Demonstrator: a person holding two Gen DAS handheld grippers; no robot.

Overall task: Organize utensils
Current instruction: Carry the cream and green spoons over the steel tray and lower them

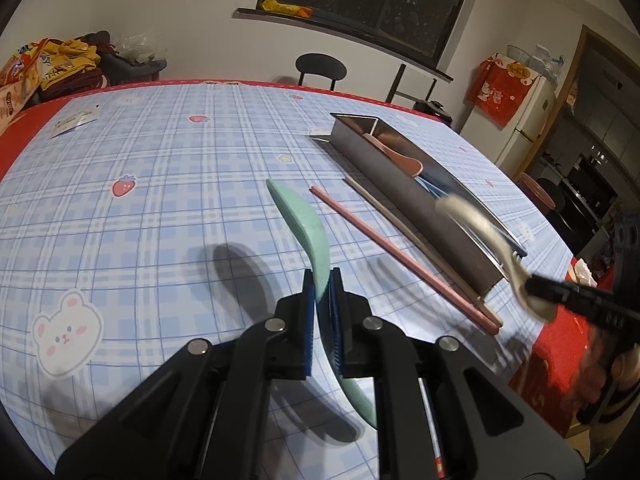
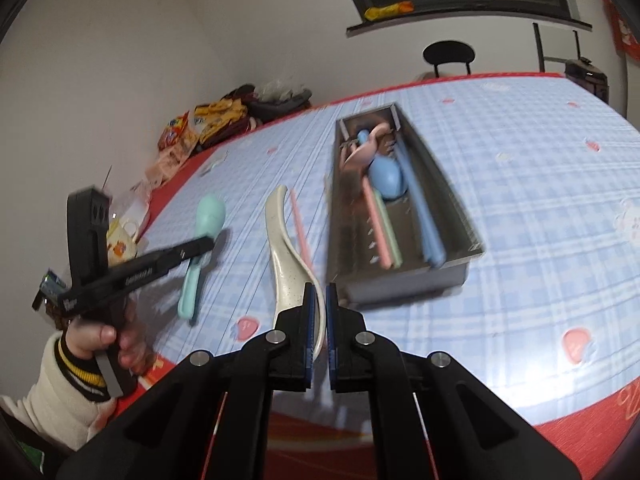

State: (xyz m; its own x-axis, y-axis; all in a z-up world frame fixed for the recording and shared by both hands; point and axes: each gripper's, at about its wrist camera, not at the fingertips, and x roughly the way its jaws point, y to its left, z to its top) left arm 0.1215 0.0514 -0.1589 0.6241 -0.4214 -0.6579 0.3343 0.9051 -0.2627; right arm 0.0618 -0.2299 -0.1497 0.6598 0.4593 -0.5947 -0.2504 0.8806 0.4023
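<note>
My left gripper point(image 1: 322, 280) is shut on the middle of a mint green spoon point(image 1: 304, 220), which is lifted above the checked tablecloth point(image 1: 160, 200). My right gripper point(image 2: 319, 292) is shut on a speckled white spoon point(image 2: 284, 248), held up beside the near end of a long metal utensil box point(image 2: 408, 284). In the box lie a pink spoon point(image 2: 362, 152), a blue spoon point(image 2: 386, 178) and several chopsticks. The left wrist view shows the box point(image 1: 420, 216) at the right, with the right gripper point(image 1: 530, 285) and the white spoon point(image 1: 476, 224) over its near end.
A pink chopstick point(image 1: 400, 256) and a beige chopstick point(image 1: 416, 240) lie on the cloth alongside the box. Snack bags and clothes point(image 1: 60, 64) are piled at the far left corner. A black chair point(image 1: 320, 66) stands behind the table. A person's hand point(image 2: 104, 336) holds the left gripper point(image 2: 210, 245).
</note>
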